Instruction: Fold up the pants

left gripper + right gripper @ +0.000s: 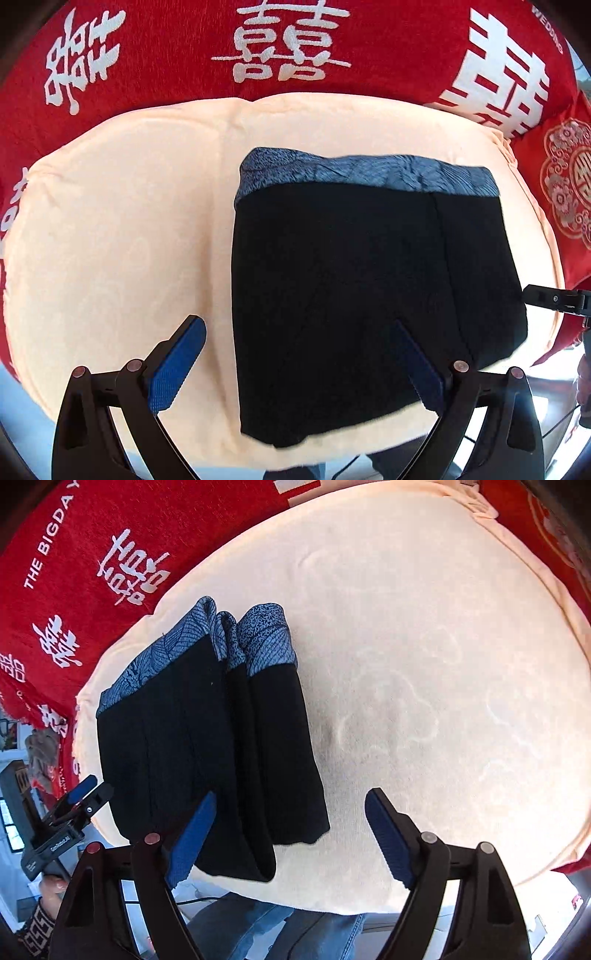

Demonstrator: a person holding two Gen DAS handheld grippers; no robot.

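Black pants [351, 277] with a blue-grey patterned waistband [369, 171] lie folded into a compact stack on a cream cloth [110, 221]. My left gripper [295, 325] hangs above the stack's near left part, open, with one finger over the cream cloth and the other over the black fabric. In the right wrist view the folded pants [184, 738] show several layers at the waistband end. My right gripper [291, 795] is open over their near right edge, nothing pinched. Each view catches the other gripper at the stack's side: the right gripper [554, 297] and the left gripper [92, 790].
A red cloth [184, 55] with white characters lies under and behind the cream cloth [443, 664]. A red patterned cushion [565, 177] sits at the right. The person's jeans [277, 923] show below the near edge, and a hand with a patterned sleeve [40, 919] holds the left gripper.
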